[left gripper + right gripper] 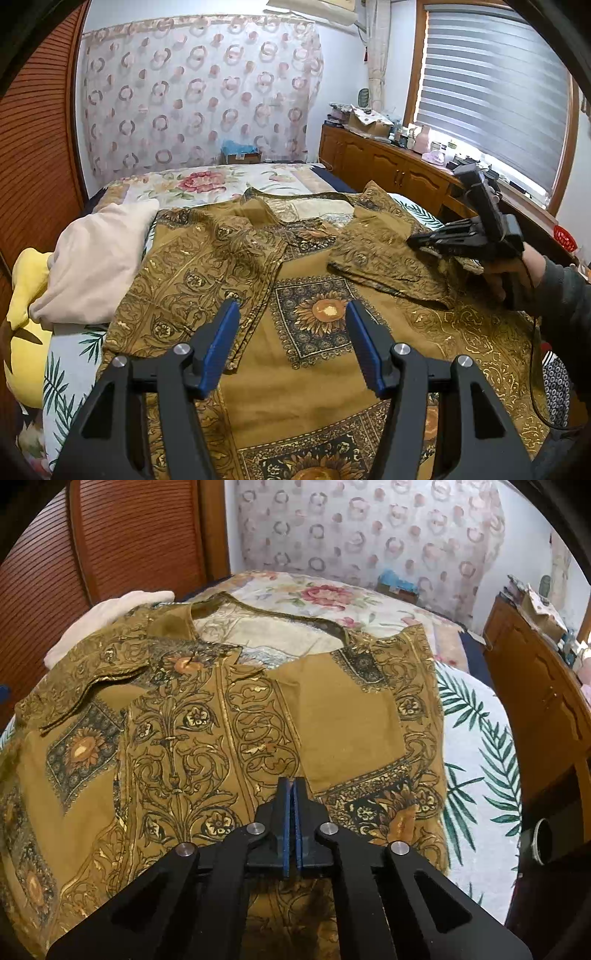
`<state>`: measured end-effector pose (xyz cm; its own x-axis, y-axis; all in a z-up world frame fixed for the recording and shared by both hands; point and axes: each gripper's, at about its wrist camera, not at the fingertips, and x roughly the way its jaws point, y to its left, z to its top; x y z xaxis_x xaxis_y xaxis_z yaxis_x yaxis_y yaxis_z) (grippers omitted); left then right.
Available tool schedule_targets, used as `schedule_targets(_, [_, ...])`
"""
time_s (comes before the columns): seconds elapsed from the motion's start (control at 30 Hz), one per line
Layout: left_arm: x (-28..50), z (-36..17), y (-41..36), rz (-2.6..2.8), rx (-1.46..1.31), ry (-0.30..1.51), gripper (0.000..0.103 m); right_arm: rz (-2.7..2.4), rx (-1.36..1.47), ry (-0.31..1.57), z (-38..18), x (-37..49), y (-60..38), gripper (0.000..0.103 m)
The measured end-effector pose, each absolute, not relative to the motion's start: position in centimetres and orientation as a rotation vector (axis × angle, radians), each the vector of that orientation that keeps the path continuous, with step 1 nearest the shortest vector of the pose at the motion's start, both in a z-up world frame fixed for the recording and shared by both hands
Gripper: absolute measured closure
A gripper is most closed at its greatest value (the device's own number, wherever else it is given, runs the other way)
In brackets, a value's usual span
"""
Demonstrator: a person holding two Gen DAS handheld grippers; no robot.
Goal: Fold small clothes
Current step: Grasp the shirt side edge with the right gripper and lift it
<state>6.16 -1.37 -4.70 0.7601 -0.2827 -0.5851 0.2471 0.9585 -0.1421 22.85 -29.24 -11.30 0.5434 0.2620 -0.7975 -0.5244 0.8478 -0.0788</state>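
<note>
Ochre blouse beneath the closed right hand-held gripper

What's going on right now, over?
Left gripper open, empty. Right gripper shut at folded sleeve edge. Shirt flat on bed. Nothing blocking.

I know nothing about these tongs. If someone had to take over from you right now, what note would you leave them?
Left tongs: open, empty, hovering above the brown patterned garment.
Right tongs: shut, tips at the edge of the folded-in right sleeve; I cannot tell if cloth is pinched.
The garment lies spread on the bed, neckline toward the far end. A cream cloth sits at its left.
Done: both sleeves are folded in over the body.
Left: probably fold the body up toward the neckline and tidy it.
</note>
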Motion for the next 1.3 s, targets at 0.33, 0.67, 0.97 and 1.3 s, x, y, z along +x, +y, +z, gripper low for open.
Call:
schedule_targets(0.33, [7.5, -4.6, -0.4, -0.268, -0.057, 0.642, 0.044, 0.324, -0.281, 0.761, -5.9, 24.4, -35.2, 0.103])
schedule_targets(0.67, [14.3, -4.9, 2.9, -0.185, -0.022, 0.695, 0.044, 0.168, -0.25, 0.815, -6.8, 29.2, -43.8, 0.103])
schedule_targets(0.97, [21.0, -5.8, 6.2, -0.123, -0.025, 0.768, 0.044, 0.256, -0.1, 0.855, -10.7, 30.5, -46.2, 0.103])
schedule_targets(1.3, [27.2, -8.3, 7.3, -0.139, -0.027, 0.887, 0.054, 0.31, 0.01, 0.845, -10.9, 31.3, -47.3, 0.103])
